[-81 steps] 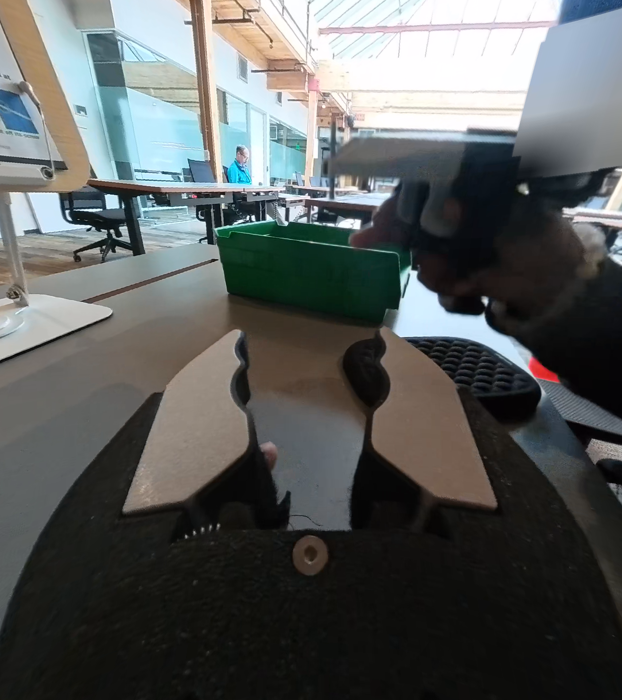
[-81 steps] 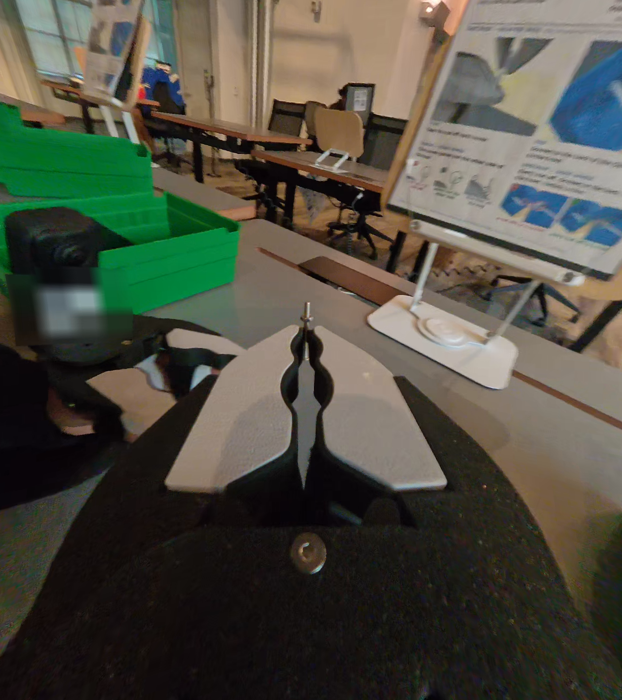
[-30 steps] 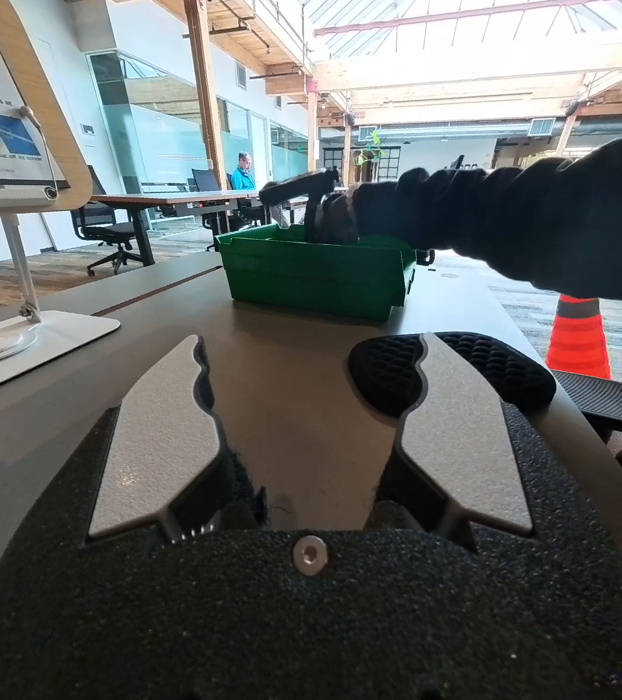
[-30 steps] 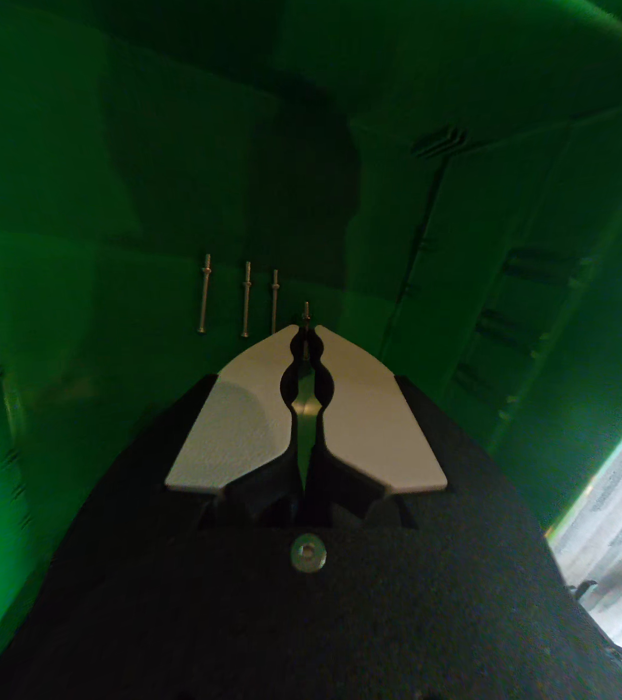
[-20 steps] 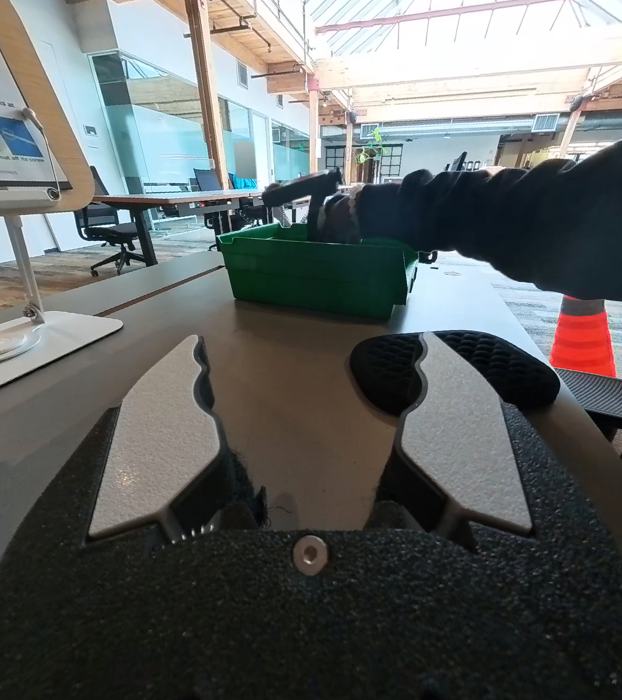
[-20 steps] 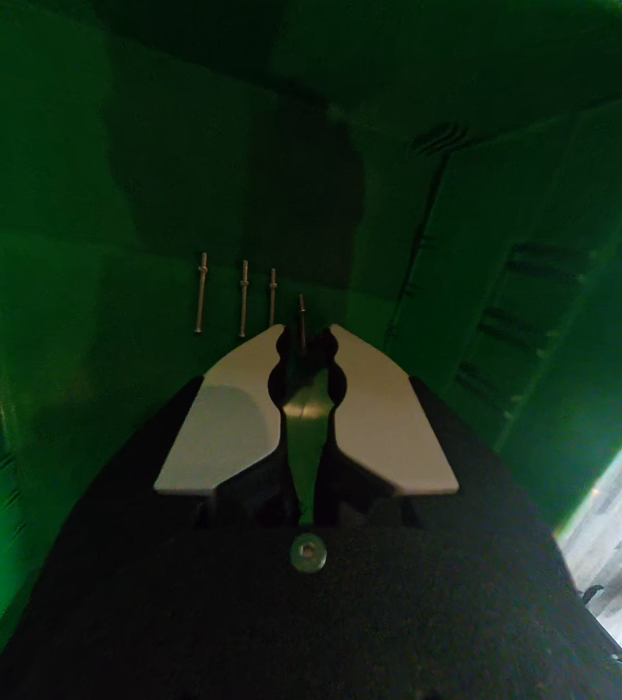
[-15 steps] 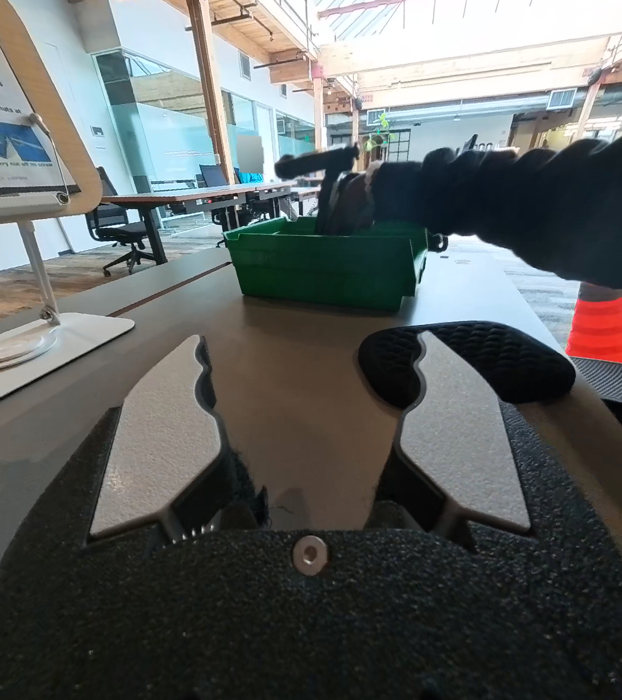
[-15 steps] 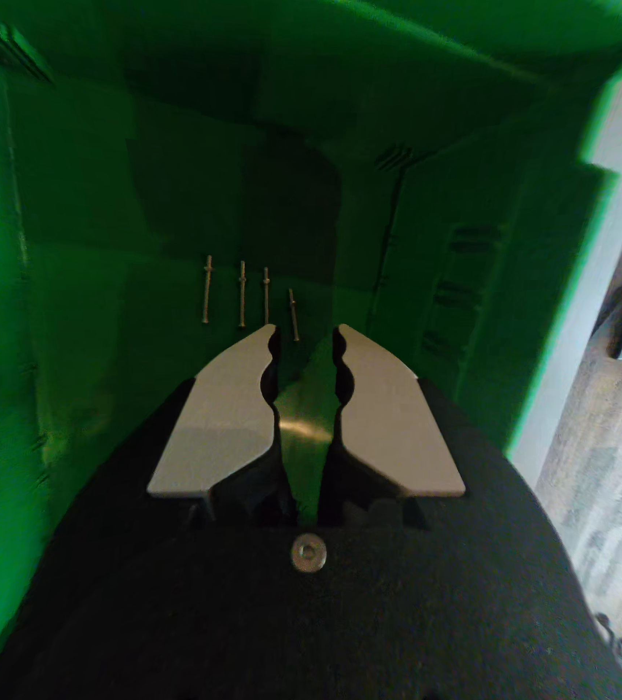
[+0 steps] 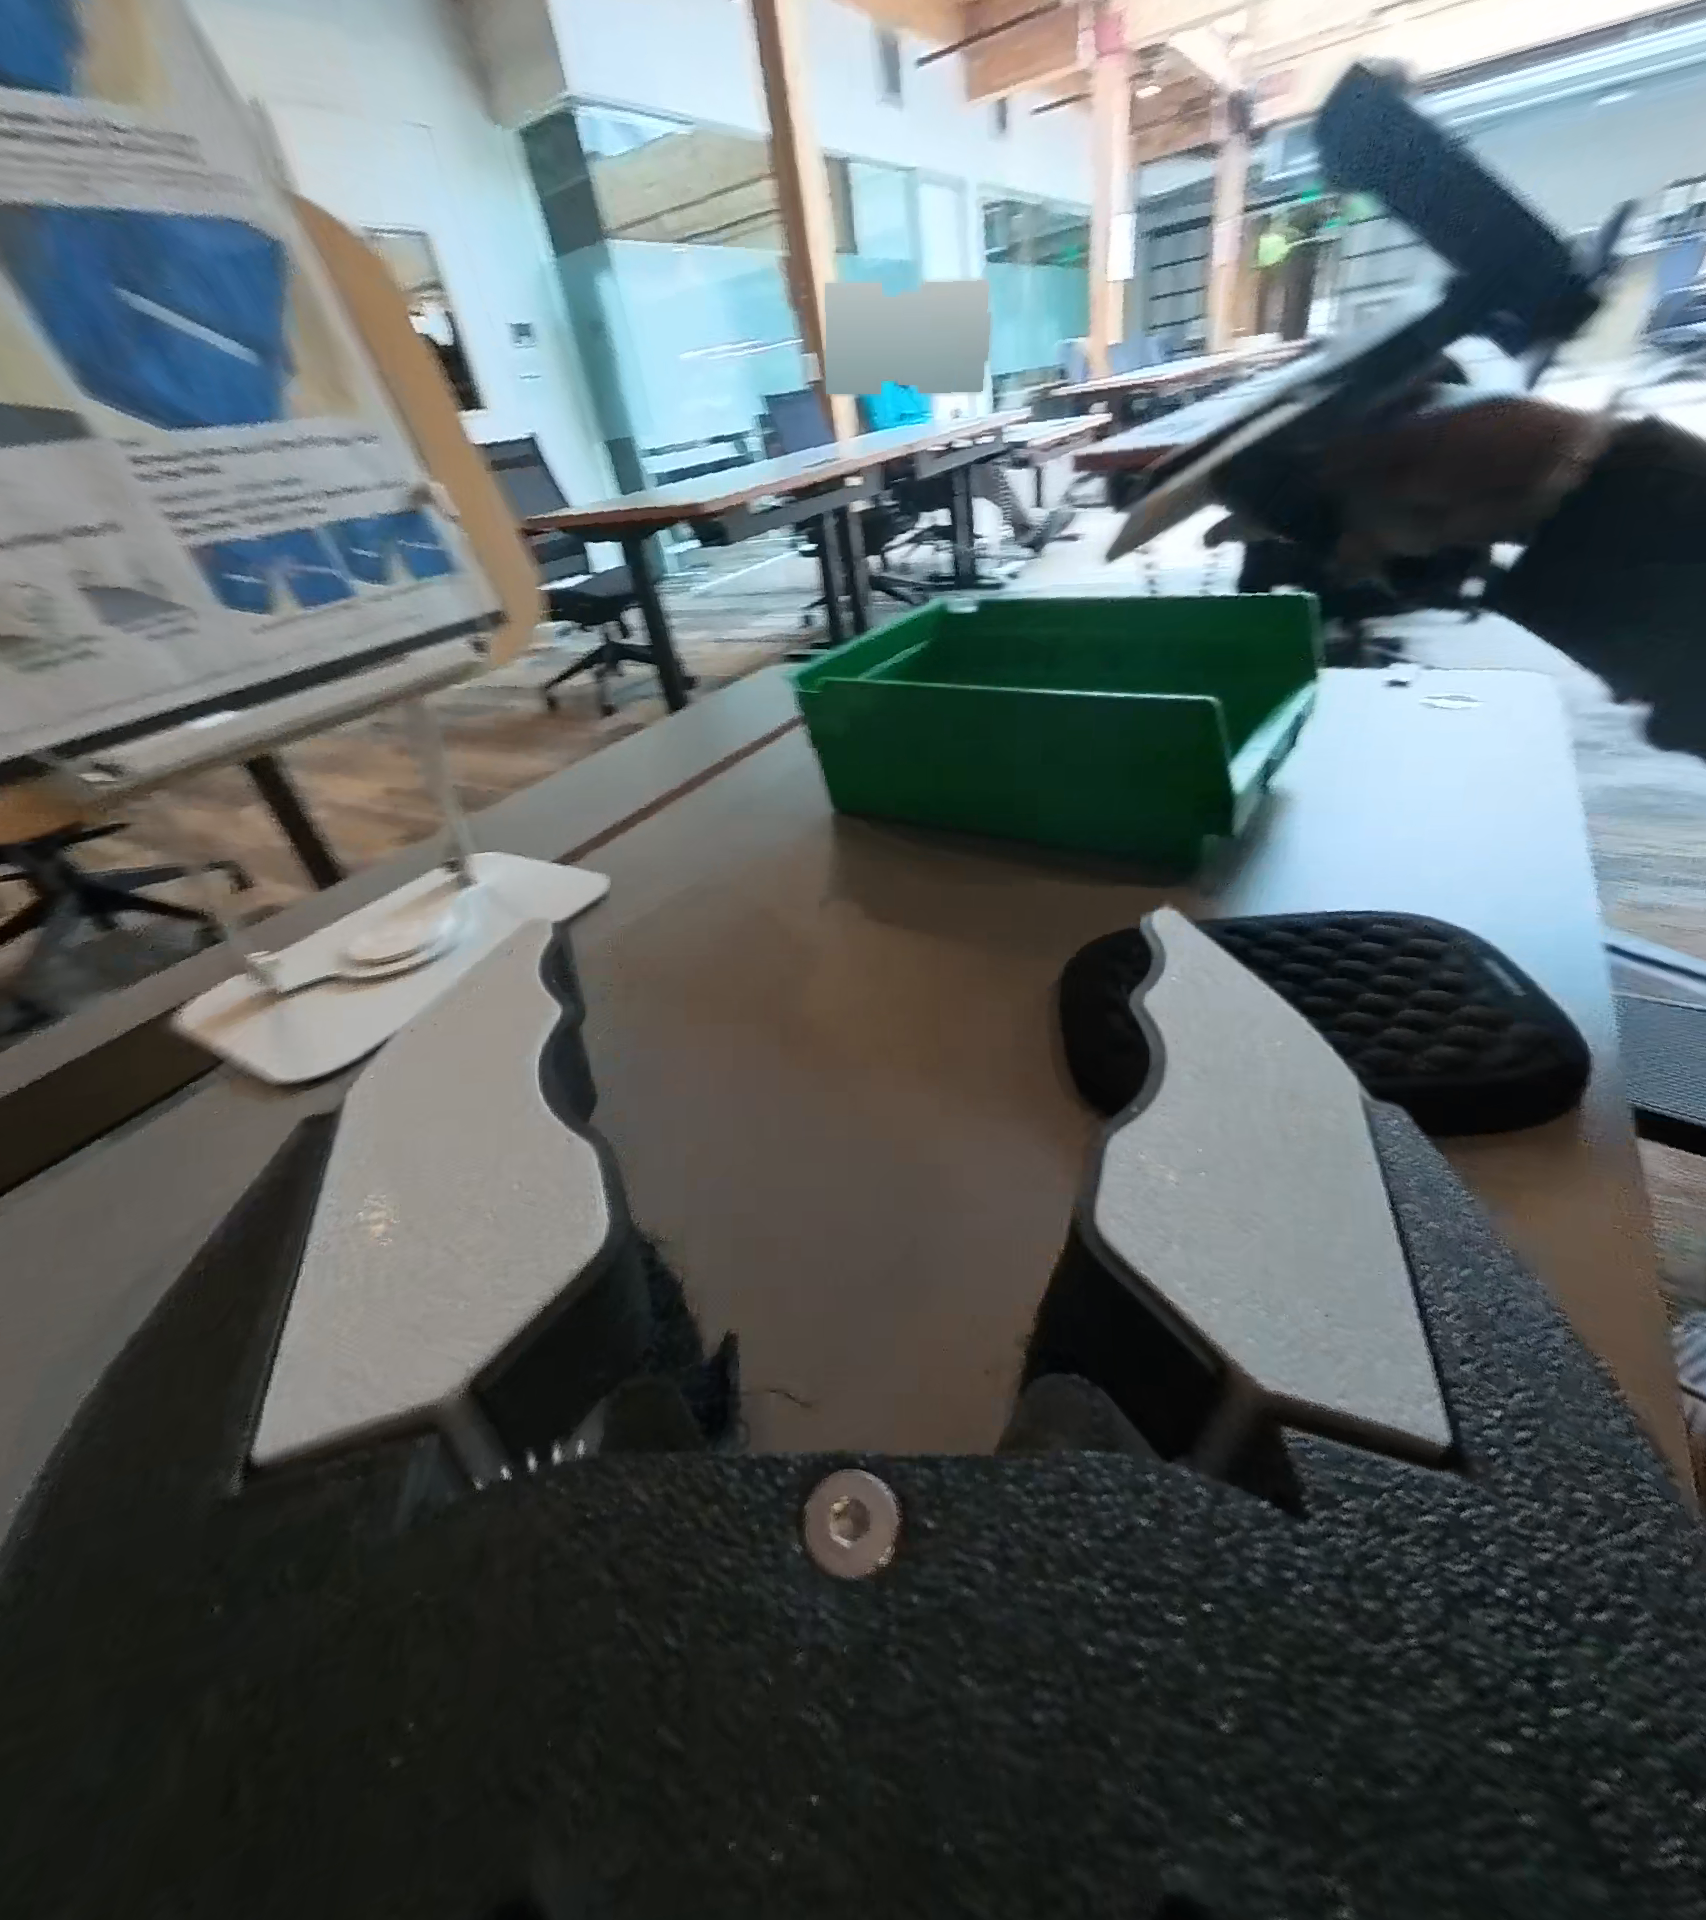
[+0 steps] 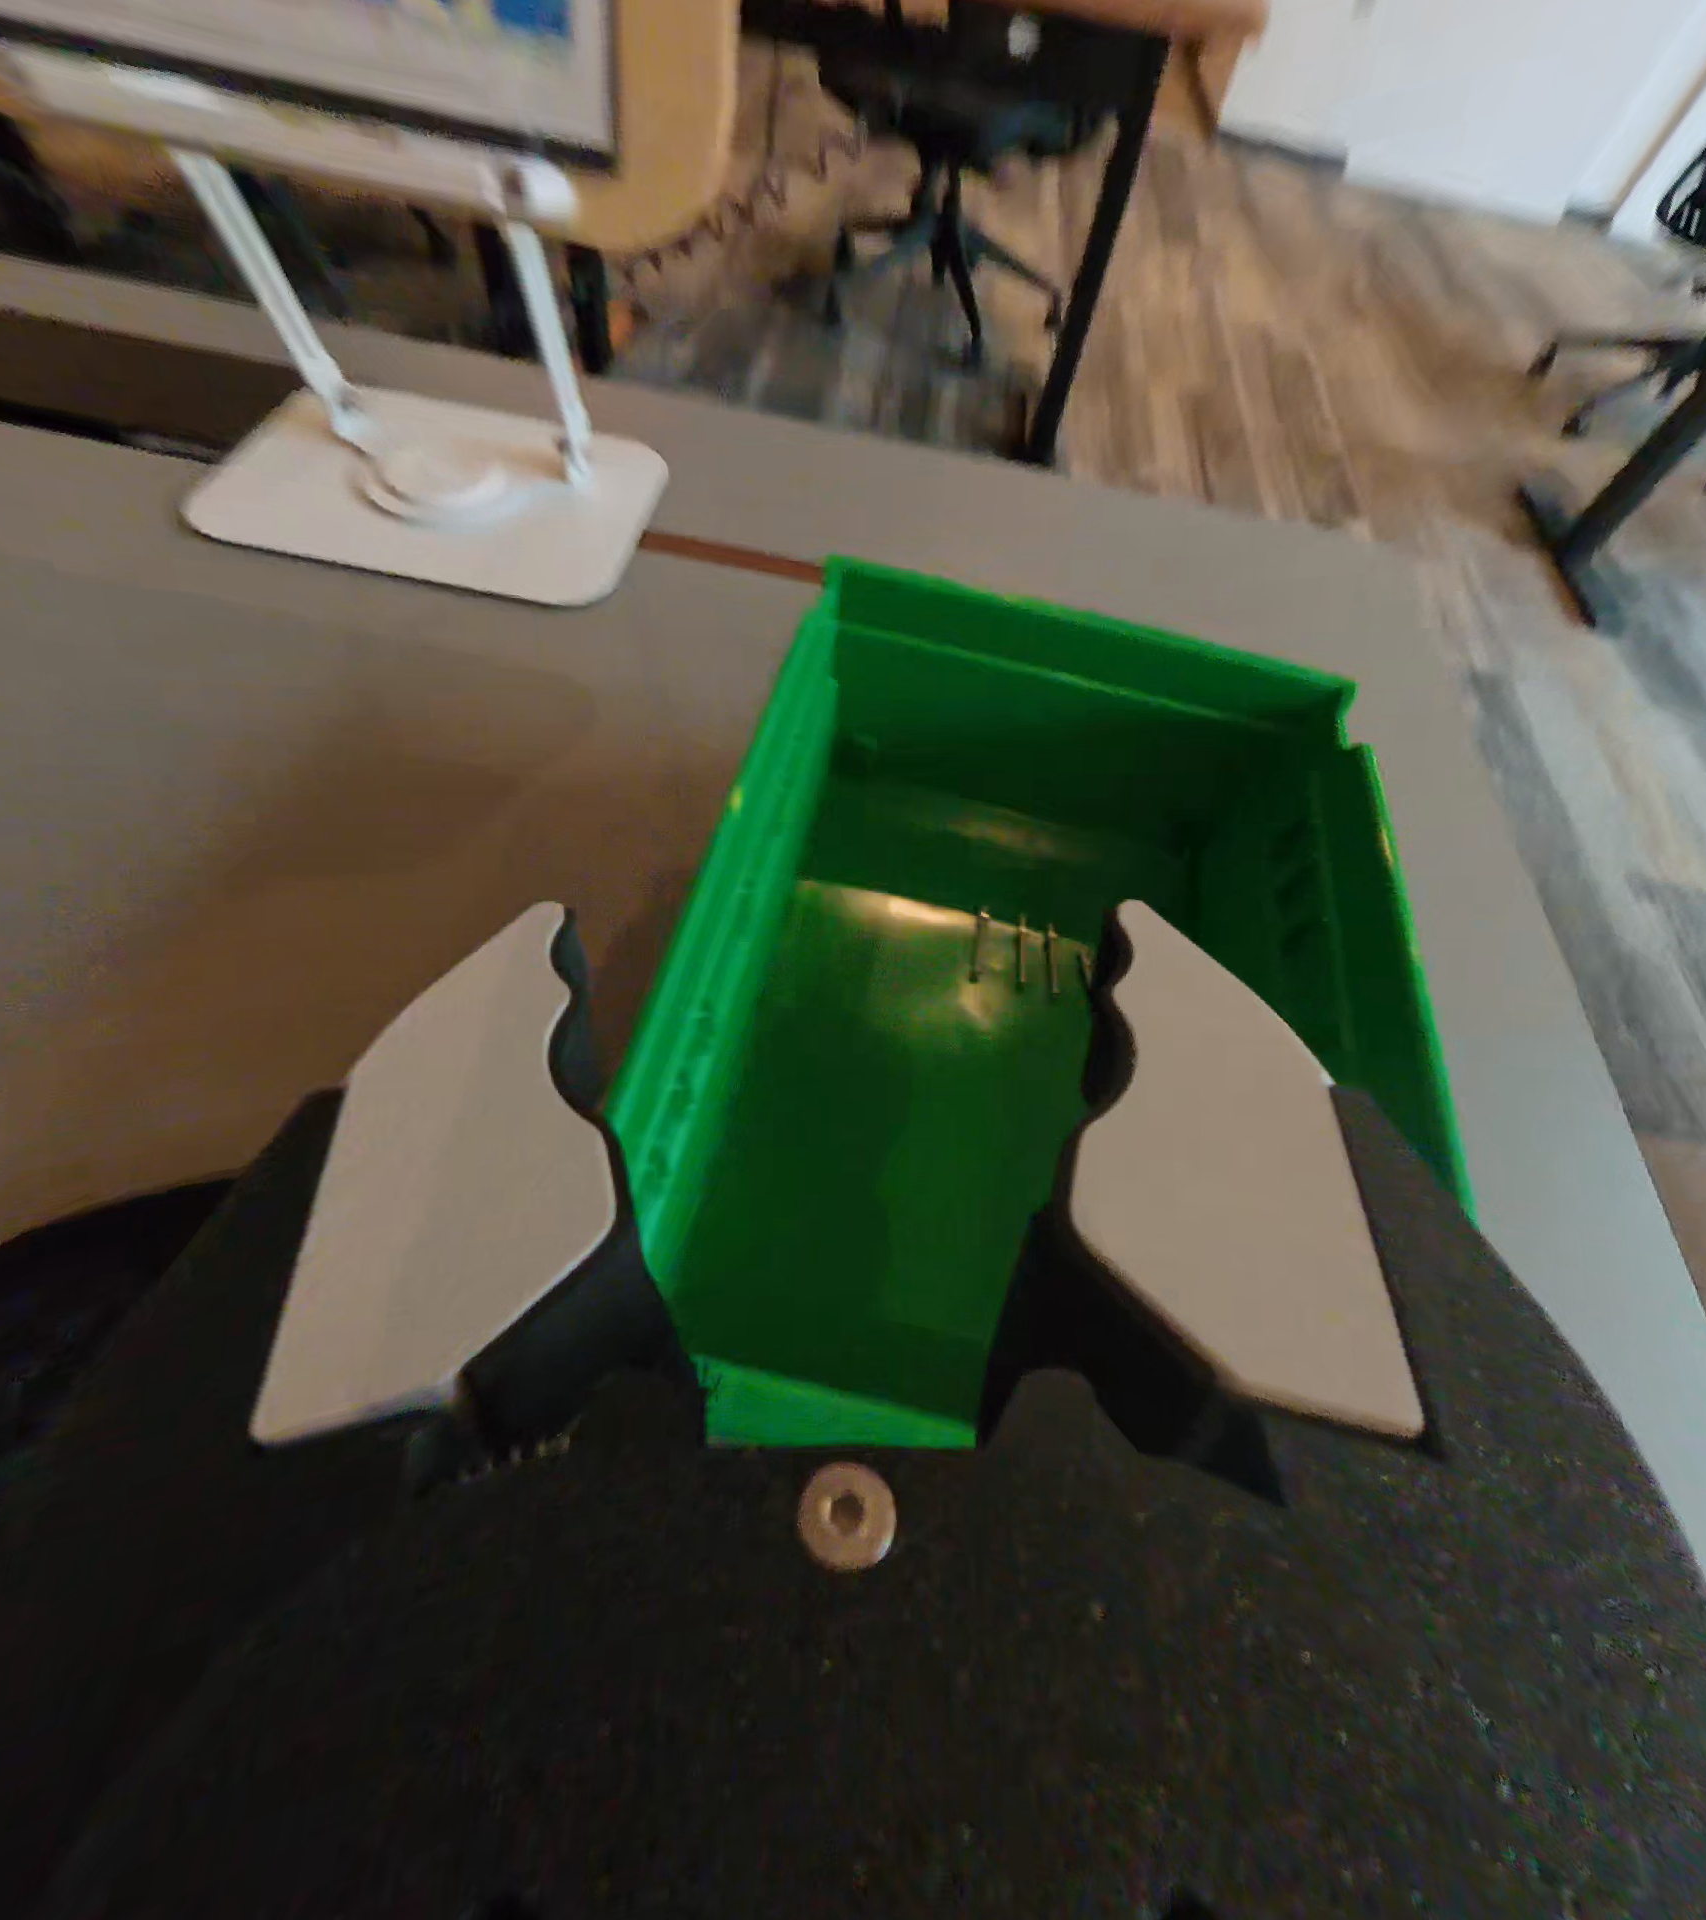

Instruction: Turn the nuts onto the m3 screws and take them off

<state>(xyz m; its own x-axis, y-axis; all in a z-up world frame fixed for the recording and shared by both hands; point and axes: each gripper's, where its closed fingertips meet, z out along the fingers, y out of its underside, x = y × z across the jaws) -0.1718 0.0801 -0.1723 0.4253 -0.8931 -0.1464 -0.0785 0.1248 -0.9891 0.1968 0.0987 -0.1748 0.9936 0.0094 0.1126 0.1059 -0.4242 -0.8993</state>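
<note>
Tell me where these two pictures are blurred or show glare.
Left wrist view: the raised right gripper and the instruction board are smeared by motion; its own fingers stay sharp. Right wrist view: chairs and floor at the top are streaked, a bright glare patch lies on the green bin floor beside the screws.

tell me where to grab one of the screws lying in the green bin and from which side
Judging from how they lie: grip mid-shaft, coming straight down from above. The screws lie flat, side by side on the floor of the green bin, whose walls block any sideways approach. Set the fingers across the shaft; the leftmost screw has the most room around it.
</note>
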